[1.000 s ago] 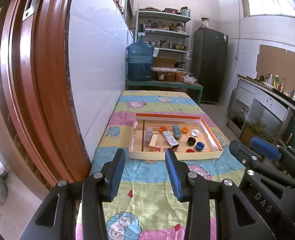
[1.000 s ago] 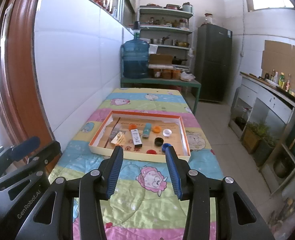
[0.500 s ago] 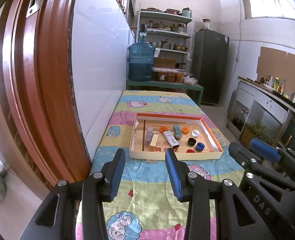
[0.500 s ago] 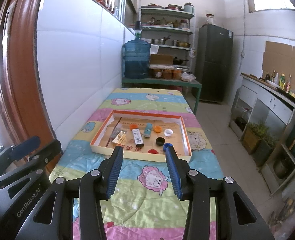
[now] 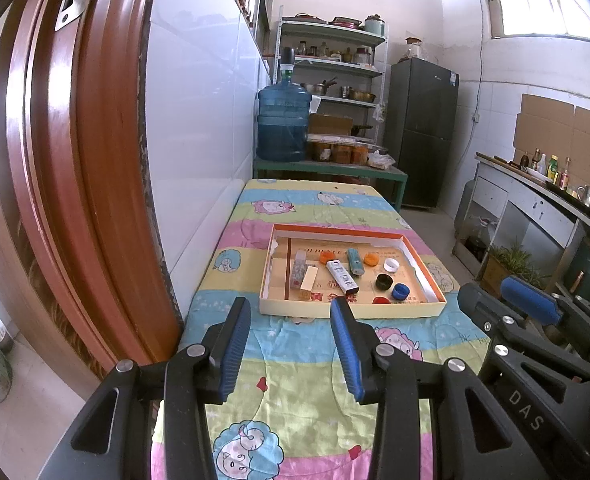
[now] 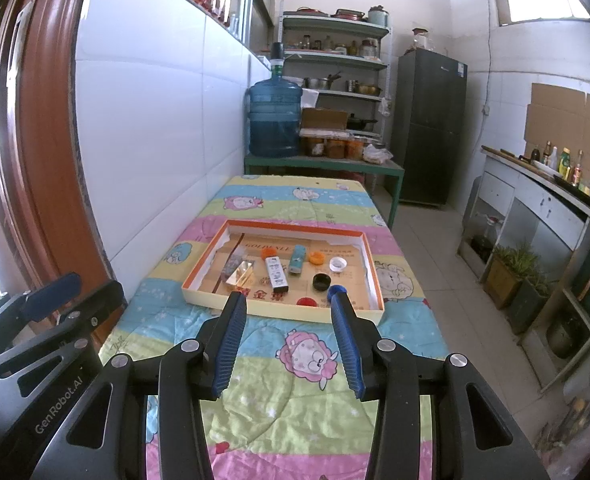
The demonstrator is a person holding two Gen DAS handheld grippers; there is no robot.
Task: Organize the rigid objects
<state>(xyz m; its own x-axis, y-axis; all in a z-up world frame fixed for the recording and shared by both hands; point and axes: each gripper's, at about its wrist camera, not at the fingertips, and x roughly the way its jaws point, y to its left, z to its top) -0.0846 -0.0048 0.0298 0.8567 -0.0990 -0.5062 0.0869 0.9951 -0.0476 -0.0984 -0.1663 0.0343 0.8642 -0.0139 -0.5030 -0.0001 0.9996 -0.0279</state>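
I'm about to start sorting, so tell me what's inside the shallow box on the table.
Inside the box: two orange caps, white, black, blue and red caps, a teal lighter, and a white tube. The near wall partly hides the red cap.

A home kitchen: pot-laden shelves (image 5: 331, 60), a fridge (image 5: 421, 132), and a counter (image 5: 543, 184) with bottles.

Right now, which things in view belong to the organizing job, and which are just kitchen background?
Job items:
shallow box
bottle caps: orange, white, black, blue, red
white tube
teal lighter
left gripper and right gripper, both open and empty

Background:
water jug
fridge
shelf rack
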